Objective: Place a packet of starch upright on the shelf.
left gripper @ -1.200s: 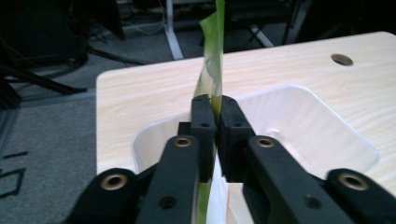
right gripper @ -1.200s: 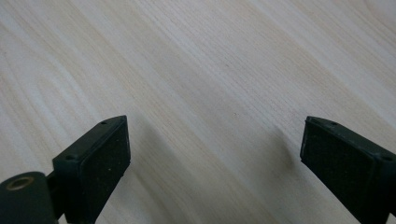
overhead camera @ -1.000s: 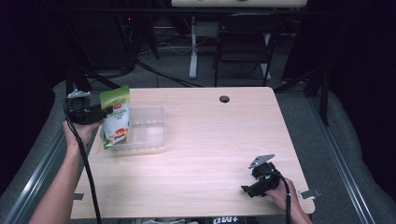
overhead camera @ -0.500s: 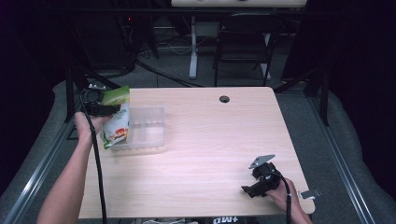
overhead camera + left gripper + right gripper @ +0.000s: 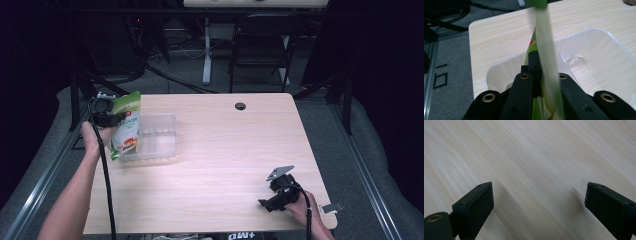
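A green snack bag hangs upright at the left end of a clear plastic tray, its lower part at the tray's left wall. My left gripper is shut on the bag's top edge. In the left gripper view the bag runs edge-on between the closed jaws, with the tray below. My right gripper rests low near the table's front right corner, open with nothing between its pads, just above bare wood.
The wooden table has a round cable hole near its far edge. A small white tag lies at the front right corner. A chair and desk legs stand on the floor beyond.
The left gripper has carried the bag a little farther from the person and slightly right, toward the tray's left end. The right gripper has stayed still.
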Tool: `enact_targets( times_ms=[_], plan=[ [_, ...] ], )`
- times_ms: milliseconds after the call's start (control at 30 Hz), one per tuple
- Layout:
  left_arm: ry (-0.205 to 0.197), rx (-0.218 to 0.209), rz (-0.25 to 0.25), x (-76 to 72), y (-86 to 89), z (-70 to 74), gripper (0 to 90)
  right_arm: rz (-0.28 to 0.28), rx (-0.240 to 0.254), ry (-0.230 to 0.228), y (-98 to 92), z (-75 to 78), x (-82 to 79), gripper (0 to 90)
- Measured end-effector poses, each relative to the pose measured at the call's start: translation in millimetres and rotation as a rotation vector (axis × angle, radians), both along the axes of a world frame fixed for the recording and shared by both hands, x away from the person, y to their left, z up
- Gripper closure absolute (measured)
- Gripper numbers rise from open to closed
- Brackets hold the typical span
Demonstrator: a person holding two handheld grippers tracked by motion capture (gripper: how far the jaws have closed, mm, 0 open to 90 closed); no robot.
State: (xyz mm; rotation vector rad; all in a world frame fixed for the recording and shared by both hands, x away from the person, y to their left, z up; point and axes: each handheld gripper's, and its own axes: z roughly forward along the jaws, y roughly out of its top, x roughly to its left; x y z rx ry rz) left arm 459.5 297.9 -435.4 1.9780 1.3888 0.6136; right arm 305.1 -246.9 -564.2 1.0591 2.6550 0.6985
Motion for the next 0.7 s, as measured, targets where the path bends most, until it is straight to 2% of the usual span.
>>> enact_targets(
  times_ms=[100,133,167,233,300,400,467,533,600,667,700],
  plan=[
    [-0.043,-0.030,0.005,-9.1,2.5,4.5,89.9,0.001,0.000,0.001,0.3,0.0,0.0,7.8],
    [-0.061,-0.053,0.010,-12.2,4.3,6.0,89.9,-0.004,0.015,0.001,0.8,-0.6,-0.2,7.8],
    [-0.077,-0.067,0.017,-15.6,6.1,7.9,89.9,0.002,0.009,0.003,0.6,-0.1,0.0,7.8],
    [-0.118,-0.104,0.037,-22.1,8.3,10.7,89.9,0.002,0.009,0.002,0.7,0.0,-0.1,7.8],
    [-0.162,-0.123,0.061,-27.7,9.3,12.7,90.0,0.002,0.016,0.005,1.0,-0.5,0.0,7.8],
    [-0.213,-0.166,0.095,-32.4,10.4,12.5,90.0,0.004,-0.004,0.002,1.4,-0.6,0.8,7.8],
    [-0.237,-0.183,0.111,-33.6,10.9,10.1,90.0,0.008,-0.010,0.002,1.9,-0.5,1.2,7.7],
    [-0.258,-0.230,0.133,-33.8,12.0,3.8,90.0,0.009,-0.003,0.003,2.1,-0.5,0.7,7.7],
    [-0.280,-0.234,0.156,-34.3,11.4,-2.1,90.0,0.005,-0.011,0.002,1.3,0.2,0.4,7.7],
    [-0.300,-0.256,0.179,-34.8,12.8,-10.7,90.0,-0.011,0.017,-0.001,1.7,-1.3,-0.4,7.7],
    [-0.304,-0.261,0.184,-34.4,13.6,-13.6,90.0,-0.005,0.011,0.004,1.2,-0.5,-0.2,7.7]
  ],
)
